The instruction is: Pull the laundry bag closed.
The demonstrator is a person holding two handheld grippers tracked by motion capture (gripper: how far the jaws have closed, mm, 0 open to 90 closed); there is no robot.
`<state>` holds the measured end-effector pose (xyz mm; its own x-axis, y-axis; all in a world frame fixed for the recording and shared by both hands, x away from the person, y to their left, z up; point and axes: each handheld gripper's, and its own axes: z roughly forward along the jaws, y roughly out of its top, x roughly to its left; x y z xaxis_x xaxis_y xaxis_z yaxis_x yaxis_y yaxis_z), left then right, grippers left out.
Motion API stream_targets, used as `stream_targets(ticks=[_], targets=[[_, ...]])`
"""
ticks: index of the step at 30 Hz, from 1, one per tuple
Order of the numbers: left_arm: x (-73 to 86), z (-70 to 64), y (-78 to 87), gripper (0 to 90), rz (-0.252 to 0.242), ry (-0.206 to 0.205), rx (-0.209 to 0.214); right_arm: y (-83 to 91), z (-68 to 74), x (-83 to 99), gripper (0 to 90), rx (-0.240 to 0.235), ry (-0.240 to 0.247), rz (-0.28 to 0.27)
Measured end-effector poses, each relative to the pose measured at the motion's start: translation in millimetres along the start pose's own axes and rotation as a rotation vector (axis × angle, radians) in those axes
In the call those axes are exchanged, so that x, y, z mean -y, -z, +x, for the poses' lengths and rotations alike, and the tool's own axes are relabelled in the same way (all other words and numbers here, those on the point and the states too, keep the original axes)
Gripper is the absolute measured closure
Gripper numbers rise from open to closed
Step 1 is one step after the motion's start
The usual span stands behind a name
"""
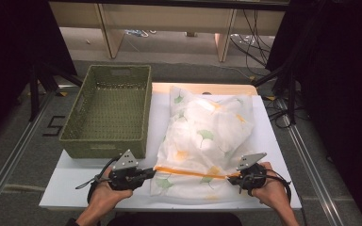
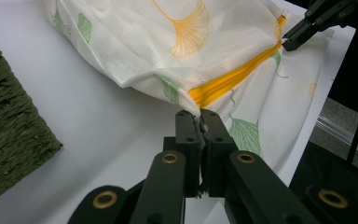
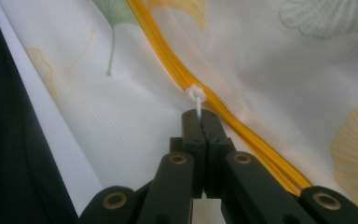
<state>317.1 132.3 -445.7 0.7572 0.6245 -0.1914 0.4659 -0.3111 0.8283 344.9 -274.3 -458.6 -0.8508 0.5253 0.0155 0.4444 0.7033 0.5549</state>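
Evidently the work in hand is the zipper on the pillow cover [image 1: 207,136], a white case printed with green and orange ginkgo leaves that lies stuffed on the right half of the bench [image 1: 75,188], its zippered end toward the near edge. The orange zipper [image 1: 191,173] runs across that end, parallel to the near edge. The right tongs [image 3: 199,113] are closed tight on the small white pull tab [image 3: 196,95] at the zipper's right end; that grip is what would draw the slider along. The left tongs [image 2: 200,113] are pinched shut on the fabric at the zipper's left end, judging by the taut line between the two, to anchor the cover so the track stays straight while the slider travels. Each hand sits low at the near edge, one at either corner of the cover. A green woven basket [image 1: 108,110] stands just beside the cover on the bench's left half, its inside bare.
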Motion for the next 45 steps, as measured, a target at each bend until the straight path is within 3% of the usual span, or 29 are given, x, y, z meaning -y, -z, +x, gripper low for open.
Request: stream_targets(ticks=[1, 5, 8, 11, 15, 16, 17, 18, 19, 20, 21, 22, 26, 28, 33, 35, 37, 45], targets=[[0.1, 1.2, 0.8, 86.8, 0.007, -0.002, -0.007, 0.9, 0.1, 2.0, 90.0, 0.006, -0.027, 0.009], [1.9, 4.1, 2.1, 86.8, 0.006, 0.008, -0.016, 5.2, -4.9, 8.9, 90.0, 0.02, -0.022, 0.014], [3.2, 4.0, 1.9, 86.8, 0.007, 0.007, -0.027, 10.8, -3.4, 15.3, 90.0, 0.042, -0.081, 0.017], [3.2, 4.8, 1.6, 86.8, 0.015, 0.0, -0.016, 15.2, -8.3, 23.1, 90.0, 0.054, -0.073, 0.016], [3.8, 4.7, 0.5, 86.8, 0.005, 0.017, -0.022, 21.3, -13.3, 31.5, 90.0, 0.063, -0.109, 0.009], [3.8, 5.2, 0.6, 86.8, 0.015, 0.008, -0.023, 23.6, -13.3, 32.5, 90.0, 0.065, -0.14, 0.026], [3.7, 5.5, 0.6, 86.8, 0.021, 0.003, -0.021, 24.0, -15.9, 35.1, 90.0, 0.079, -0.113, 0.02], [3.6, 4.6, 0.2, 86.8, 0.017, 0.004, -0.021, 23.7, -13.8, 35.9, 90.0, 0.09, -0.152, 0.016], [3.6, 3.7, 0.5, 86.8, 0.014, 0.0, -0.028, 24.8, -20.2, 38.3, 90.0, 0.094, -0.099, 0.015], [3.4, 3.9, 1.1, 86.8, 0.02, -0.004, -0.023, 25.2, -18.8, 40.1, 90.0, 0.094, -0.148, 0.011], [3.5, 3.8, 1.1, 86.8, 0.02, -0.003, -0.024, 25.4, -23.7, 43.1, 90.0, 0.111, -0.104, 0.004], [3.5, 3.9, 1.2, 86.8, 0.019, -0.005, -0.026, 27.6, -22.8, 45.1, 90.0, 0.117, -0.143, 0.015], [3.8, 4.1, 1.2, 86.8, 0.018, 0.002, -0.032, 35.8, -30.2, 52.2, 90.0, 0.135, -0.133, 0.005], [3.5, 4.0, 0.8, 86.8, 0.013, 0.002, -0.031, 38.0, -30.3, 56.0, 90.0, 0.136, -0.178, 0.014], [3.7, 3.5, 1.0, 86.8, 0.018, -0.008, -0.032, 38.6, -34.8, 62.2, 90.0, 0.155, -0.181, -0.004], [3.7, 3.8, 0.6, 86.8, 0.019, -0.003, -0.032, 40.5, -33.7, 62.9, 90.0, 0.165, -0.22, 0.007], [3.9, 4.9, 1.2, 86.8, 0.024, 0.002, -0.03, 42.7, -36.7, 65.8, 90.0, 0.173, -0.211, -0.001], [4.0, 5.8, 0.6, 86.8, 0.029, 0.0, -0.022, 52.7, -45.5, 78.0, 90.0, 0.196, -0.257, -0.016]])
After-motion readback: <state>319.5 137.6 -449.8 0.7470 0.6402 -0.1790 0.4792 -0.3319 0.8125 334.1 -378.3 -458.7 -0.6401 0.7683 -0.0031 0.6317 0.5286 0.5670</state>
